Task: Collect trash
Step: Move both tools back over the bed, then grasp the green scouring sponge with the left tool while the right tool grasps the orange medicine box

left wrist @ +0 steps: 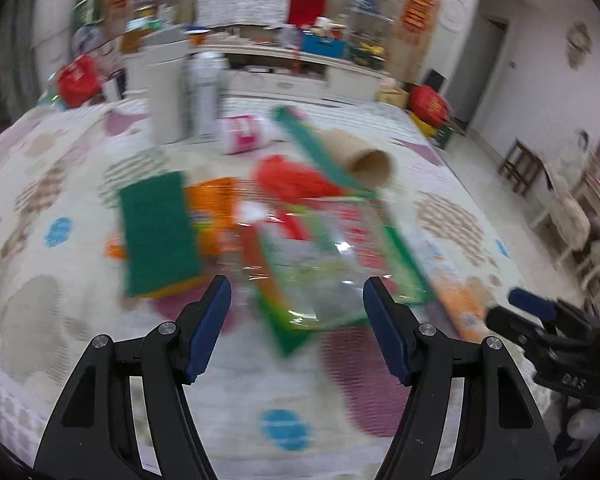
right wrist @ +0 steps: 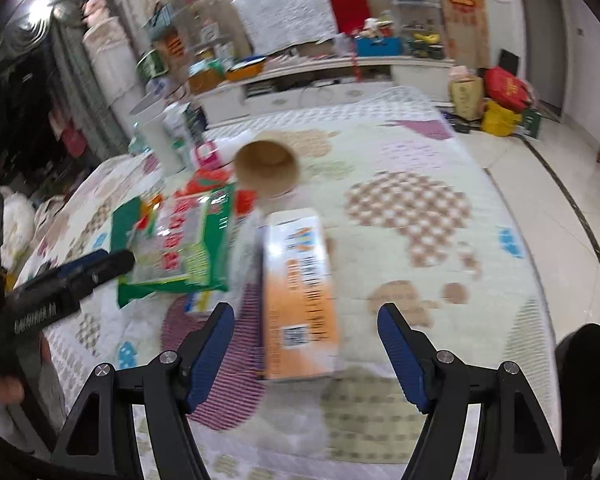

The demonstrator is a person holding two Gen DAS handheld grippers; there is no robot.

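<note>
Carrier: a patterned quilted bed cover (left wrist: 60, 320) is bearing the litter; no table shows.
Green pad: a flat green rectangular scouring pad (left wrist: 158, 236) is lying toward the left edge of the pile.
Plastic bag: a clear crinkled bag with green borders (left wrist: 332, 264) is lying mid-pile, just ahead of the left hand-held gripper (left wrist: 296, 304).
Cardboard tube: a brown cardboard roll (right wrist: 268, 168) is lying behind the bag, open end facing the right camera.
Orange box: a long orange-and-white carton (right wrist: 300, 292) is lying nearest the right hand-held gripper (right wrist: 306, 332), toward the right of the pile.
Left hand-held gripper: jaws standing well apart, gripping nothing, tilting downward over the bag.
Right hand-held gripper: jaws likewise parted and empty, angling down with the carton's near end lying between its blue pads (right wrist: 210, 354).
Doing it well: I judge each should be settling first, since both views are blurring; then closing across the carton's narrow width and pinching the bag at one edge.
</note>
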